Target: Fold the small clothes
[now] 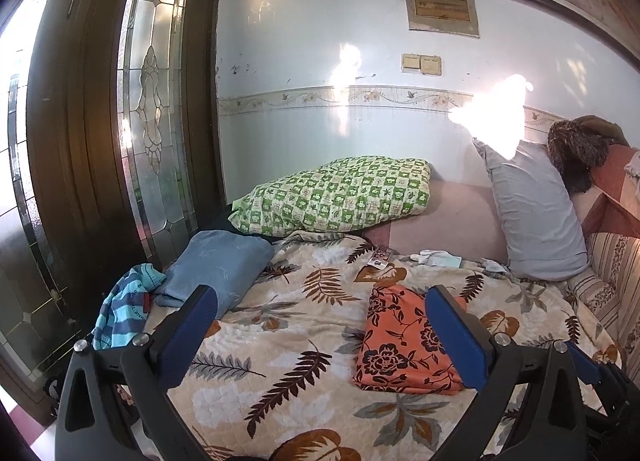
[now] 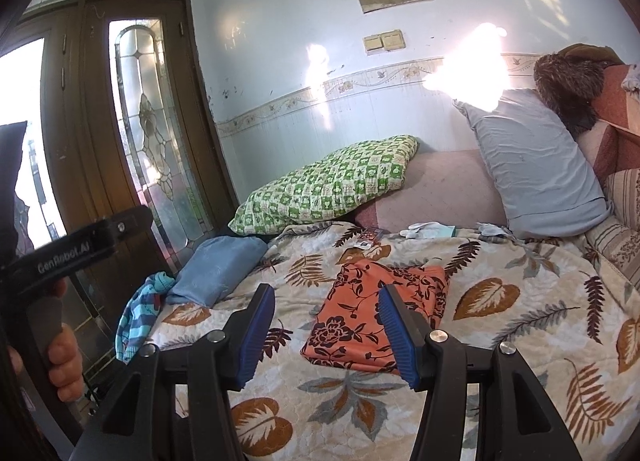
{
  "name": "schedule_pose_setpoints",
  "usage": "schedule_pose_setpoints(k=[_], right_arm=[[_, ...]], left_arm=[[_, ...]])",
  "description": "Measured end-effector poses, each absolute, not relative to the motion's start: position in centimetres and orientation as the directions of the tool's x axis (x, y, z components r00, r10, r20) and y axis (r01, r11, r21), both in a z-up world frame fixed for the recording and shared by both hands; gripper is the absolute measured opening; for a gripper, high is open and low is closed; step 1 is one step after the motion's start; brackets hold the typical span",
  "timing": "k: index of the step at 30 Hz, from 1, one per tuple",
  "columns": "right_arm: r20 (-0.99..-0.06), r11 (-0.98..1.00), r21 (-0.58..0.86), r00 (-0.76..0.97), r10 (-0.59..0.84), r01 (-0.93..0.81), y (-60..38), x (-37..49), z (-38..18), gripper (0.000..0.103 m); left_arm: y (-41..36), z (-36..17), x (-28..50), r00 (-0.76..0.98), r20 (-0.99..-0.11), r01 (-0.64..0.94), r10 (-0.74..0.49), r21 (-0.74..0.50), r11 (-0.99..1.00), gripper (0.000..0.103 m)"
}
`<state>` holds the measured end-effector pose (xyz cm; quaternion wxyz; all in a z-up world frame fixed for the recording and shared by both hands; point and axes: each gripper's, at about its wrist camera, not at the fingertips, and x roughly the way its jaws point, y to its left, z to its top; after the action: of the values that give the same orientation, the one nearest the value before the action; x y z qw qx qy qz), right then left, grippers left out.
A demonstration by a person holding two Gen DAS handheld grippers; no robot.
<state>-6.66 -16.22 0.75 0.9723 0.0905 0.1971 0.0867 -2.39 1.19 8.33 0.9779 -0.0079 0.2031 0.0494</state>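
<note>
An orange garment with dark flowers (image 1: pixel 404 341) lies folded flat on the leaf-print bedspread (image 1: pixel 288 325); it also shows in the right wrist view (image 2: pixel 372 309). A striped blue garment (image 1: pixel 124 313) lies crumpled at the bed's left edge, seen too in the right wrist view (image 2: pixel 140 313). My left gripper (image 1: pixel 320 337) is open and empty, held above the bed, left of and nearer than the orange garment. My right gripper (image 2: pixel 326 333) is open and empty, just in front of the orange garment's near edge.
A folded blue cloth (image 1: pixel 220 265), a green checked pillow (image 1: pixel 336 193) and a grey pillow (image 1: pixel 536 213) lie toward the wall. Small white and pale items (image 1: pixel 436 259) sit at the bedspread's far edge. A wooden glass door (image 1: pixel 112 141) stands left. The left handle and hand (image 2: pixel 52 293) show left.
</note>
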Motion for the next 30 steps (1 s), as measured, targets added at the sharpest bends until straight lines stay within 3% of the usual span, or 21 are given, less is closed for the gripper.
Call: schedule_pose_setpoints(k=[30], right_arm=[[-0.464,0.969,0.195,0.855,0.229,-0.153,-13.9,-1.9,-3.7,0.058]], left_arm=[[2.0,3.8,2.0,0.876,-0.478,-0.066,0.065,0.014,0.998,0.103]])
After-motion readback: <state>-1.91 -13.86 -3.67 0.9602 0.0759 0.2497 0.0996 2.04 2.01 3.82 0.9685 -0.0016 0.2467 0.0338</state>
